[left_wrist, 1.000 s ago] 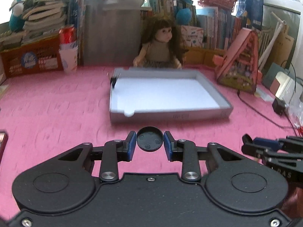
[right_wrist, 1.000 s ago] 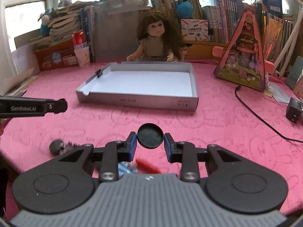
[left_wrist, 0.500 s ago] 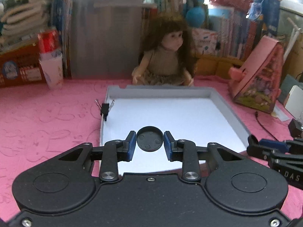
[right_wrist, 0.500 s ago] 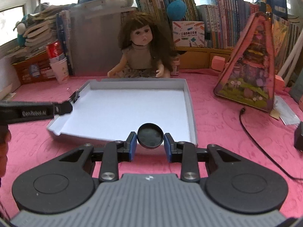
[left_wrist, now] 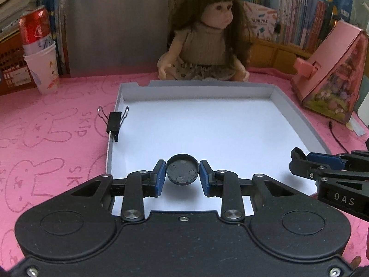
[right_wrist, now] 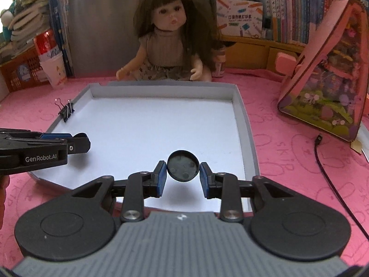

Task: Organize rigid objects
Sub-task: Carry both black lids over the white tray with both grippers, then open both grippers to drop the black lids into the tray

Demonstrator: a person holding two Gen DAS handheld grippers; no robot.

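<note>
My left gripper point(left_wrist: 182, 175) is shut on a round black cap point(left_wrist: 182, 170) and holds it just above the near part of the grey tray point(left_wrist: 297, 117). My right gripper point(right_wrist: 182, 173) is shut on a second round black cap point(right_wrist: 183, 165), tilted, over the tray's point(right_wrist: 244, 115) near right part. The white tray floor holds nothing. A black binder clip point(left_wrist: 114, 121) is clamped on the tray's left wall; it also shows in the right wrist view point(right_wrist: 66, 111). Each gripper shows at the other view's edge.
A doll point(left_wrist: 207, 37) sits just behind the tray. A paper cup with a red can point(left_wrist: 40, 53) stands at the back left. A pink toy house point(left_wrist: 334, 73) and a black cable point(right_wrist: 332, 180) lie to the right. Books line the back. The table has a pink cloth point(left_wrist: 46, 138).
Both grippers have moved forward from the table's near edge to over the tray, each still carrying its cap. The tray and doll now look much closer.
</note>
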